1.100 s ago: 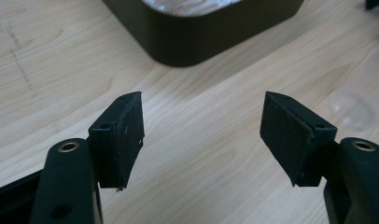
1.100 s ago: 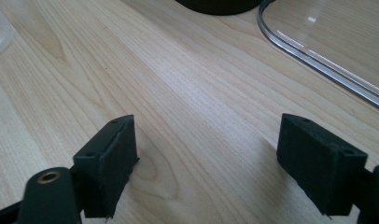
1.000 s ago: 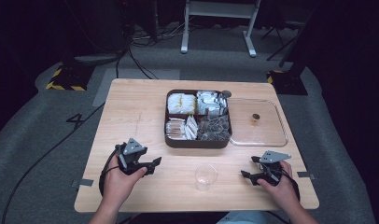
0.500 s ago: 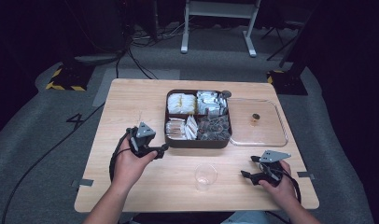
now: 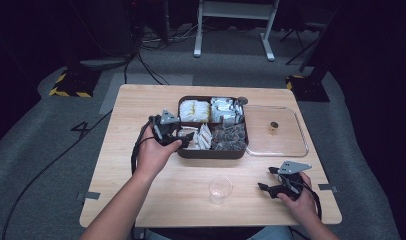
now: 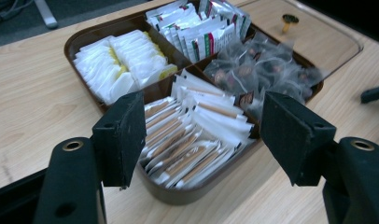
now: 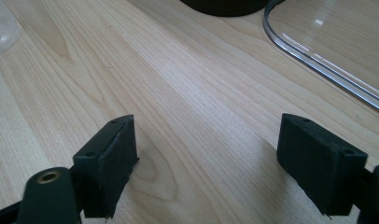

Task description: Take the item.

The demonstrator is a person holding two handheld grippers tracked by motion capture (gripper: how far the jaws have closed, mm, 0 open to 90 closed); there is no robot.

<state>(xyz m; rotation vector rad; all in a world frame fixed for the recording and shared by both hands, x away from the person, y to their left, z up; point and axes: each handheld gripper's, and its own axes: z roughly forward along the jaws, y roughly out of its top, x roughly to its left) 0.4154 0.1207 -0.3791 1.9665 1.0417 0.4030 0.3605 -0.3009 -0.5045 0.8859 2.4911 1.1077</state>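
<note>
A brown four-compartment tray [image 5: 211,154] [image 6: 178,193] stands mid-table. It holds white and yellow packets [image 6: 117,65], printed sachets [image 6: 201,28], clear bags with dark contents [image 6: 262,70] and white sachets with brown stripes [image 6: 192,140]. My left gripper [image 5: 183,138] [image 6: 204,128] hovers open at the tray's near-left corner. Its jaws frame the striped sachets without touching them. My right gripper [image 5: 266,179] [image 7: 206,158] rests open over bare wood at the front right, with nothing between its jaws. A clear plastic cup [image 5: 220,189] [image 7: 1,25] stands upright to its left.
A clear lid [image 5: 286,145] [image 7: 337,42] [image 6: 318,28] with a small dark knob [image 5: 274,127] [image 6: 289,19] lies flat right of the tray. The wooden table [image 5: 141,100] is bordered by grey floor with cables and a white stand beyond its far edge.
My left hand has moved up and away from the table's front left towards the tray, and now hovers at its near-left corner. The right hand has stayed put.
</note>
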